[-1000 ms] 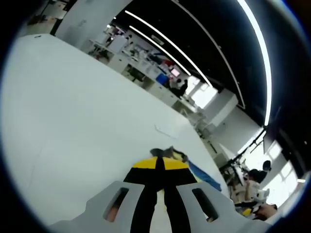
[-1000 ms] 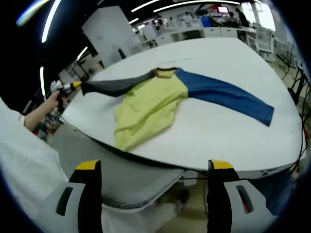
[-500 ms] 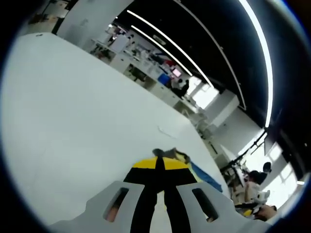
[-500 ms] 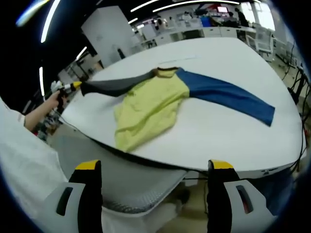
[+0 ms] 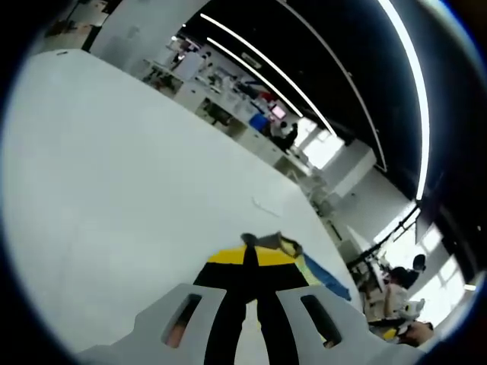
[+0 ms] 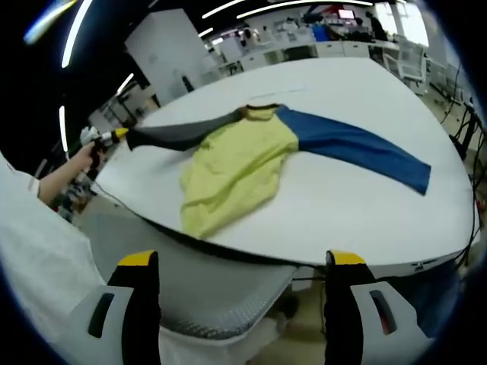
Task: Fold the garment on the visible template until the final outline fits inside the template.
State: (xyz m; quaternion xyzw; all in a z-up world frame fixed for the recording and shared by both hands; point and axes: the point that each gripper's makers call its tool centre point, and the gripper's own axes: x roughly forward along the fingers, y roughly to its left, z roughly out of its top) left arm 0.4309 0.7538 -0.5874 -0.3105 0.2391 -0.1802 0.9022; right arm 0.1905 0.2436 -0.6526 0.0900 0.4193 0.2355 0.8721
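While clamped by left fingers (image 5: 249, 257): garment (image 6: 251, 156) sleeve.

Your left gripper view skims low and close along the white table (image 5: 137, 190) from its edge, tilted toward the ceiling, while your right gripper view hangs back off the near edge looking across it, both sharing the garment (image 6: 236, 171).

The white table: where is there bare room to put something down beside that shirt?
The table lies bare between the blue sleeve and the near edge, and behind the garment toward the far rim. It is crowded around the grey sleeve, where the left claw grips.
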